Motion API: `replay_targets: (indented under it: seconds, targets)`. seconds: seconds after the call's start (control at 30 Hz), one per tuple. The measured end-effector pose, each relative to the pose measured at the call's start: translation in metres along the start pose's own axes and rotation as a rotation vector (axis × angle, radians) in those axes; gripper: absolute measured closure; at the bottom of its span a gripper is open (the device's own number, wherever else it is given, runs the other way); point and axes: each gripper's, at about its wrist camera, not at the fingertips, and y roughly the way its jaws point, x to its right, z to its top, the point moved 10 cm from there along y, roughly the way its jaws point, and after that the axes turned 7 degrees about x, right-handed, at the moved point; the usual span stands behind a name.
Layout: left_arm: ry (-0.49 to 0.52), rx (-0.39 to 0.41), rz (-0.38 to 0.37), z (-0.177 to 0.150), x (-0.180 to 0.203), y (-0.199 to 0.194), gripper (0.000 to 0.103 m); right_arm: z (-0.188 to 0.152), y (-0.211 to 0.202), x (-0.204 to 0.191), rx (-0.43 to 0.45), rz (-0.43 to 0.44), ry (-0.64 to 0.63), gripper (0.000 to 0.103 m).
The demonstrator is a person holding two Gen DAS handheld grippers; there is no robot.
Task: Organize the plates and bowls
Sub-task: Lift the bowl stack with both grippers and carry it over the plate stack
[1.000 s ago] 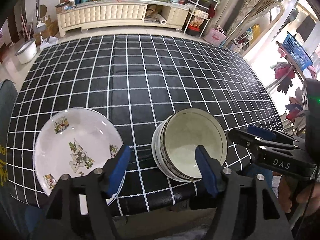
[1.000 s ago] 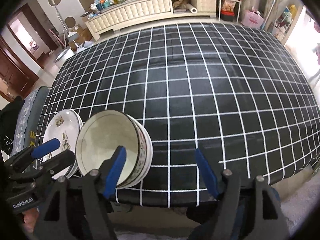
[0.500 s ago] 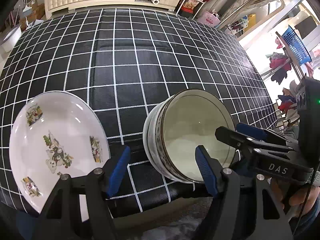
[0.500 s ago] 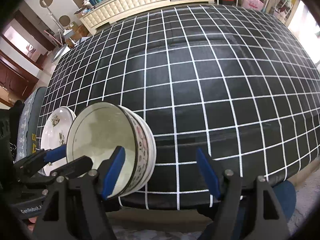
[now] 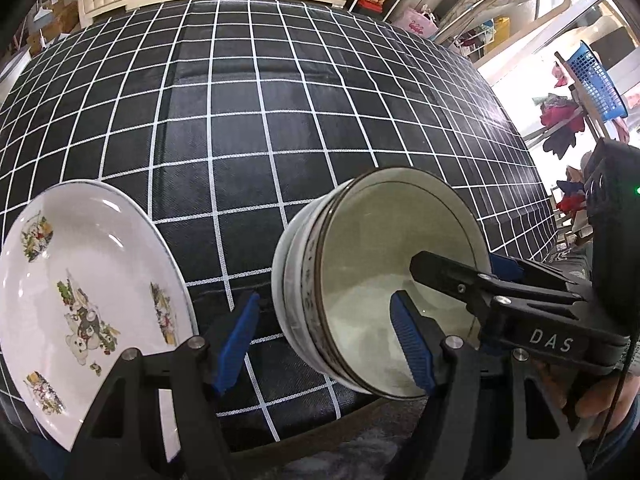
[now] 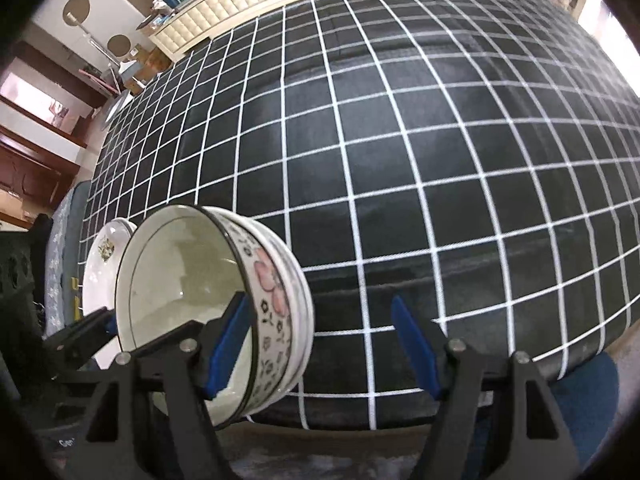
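Both grippers are held unclenched — left gripper point(image 5: 324, 340) and right gripper point(image 6: 320, 344) straddle the stacked bowls' point(image 5: 376, 284) rim. A lopsided pinch risks tipping the stack toward the table edge point(image 5: 320, 412).

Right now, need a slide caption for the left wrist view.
Left tool open above the table edge, between the plate and stacked bowls on the checked tablecloth.
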Motion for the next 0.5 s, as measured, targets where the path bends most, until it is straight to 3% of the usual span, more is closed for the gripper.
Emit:
replay_targets:
  seconds: [0.13,0.2,0.37,0.5]
  targets:
    - [-0.029,-0.027,-0.025,-0.003,-0.005,0.005,0.043,-0.002,0.002,0.002,-0.016,0.049,0.05,0.035]
    - [-0.038,-0.035,-0.034,-0.005,-0.006,0.008,0.054,-0.002,0.001,0.0,-0.022,0.074,0.07,0.042]
    - [-0.036,-0.033,-0.032,-0.006,-0.008,0.009,0.055,-0.01,0.005,-0.008,-0.06,0.155,0.118,0.044]
    - [-0.029,-0.028,-0.035,-0.006,-0.005,0.009,0.056,-0.012,0.002,-0.011,-0.055,0.147,0.113,0.048]
